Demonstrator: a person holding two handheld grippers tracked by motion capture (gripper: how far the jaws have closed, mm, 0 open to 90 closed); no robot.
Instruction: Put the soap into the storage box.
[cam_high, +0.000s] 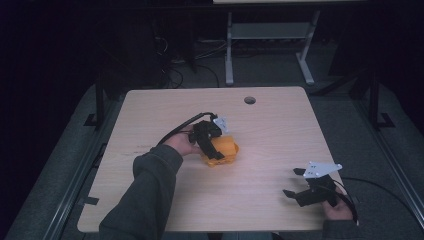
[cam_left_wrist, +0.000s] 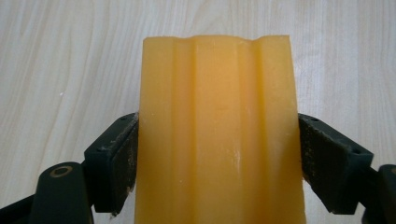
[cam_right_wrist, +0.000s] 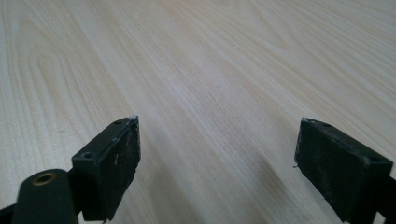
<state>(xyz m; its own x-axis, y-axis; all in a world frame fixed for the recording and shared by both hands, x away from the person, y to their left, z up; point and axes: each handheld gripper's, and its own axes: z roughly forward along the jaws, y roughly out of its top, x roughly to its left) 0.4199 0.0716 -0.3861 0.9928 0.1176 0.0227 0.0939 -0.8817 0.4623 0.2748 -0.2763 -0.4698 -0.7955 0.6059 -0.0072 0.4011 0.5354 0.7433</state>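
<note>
1. The person is wearing a grey-green long sleeve (cam_high: 145, 192) on the left arm, its cuff bunching at the wrist.
2. The left tongs (cam_high: 216, 145) are showing a black body, a small grey three-cornered plate on top and a black cable curving away behind.
3. The right tongs (cam_high: 295, 184) are showing a black frame, a larger pale grey three-cornered plate and a thin black cable trailing off.
4. Both pairs are wearing flat, scuffed black pads (cam_right_wrist: 122, 156), each arm carrying a brass-ringed screw hole.
</note>
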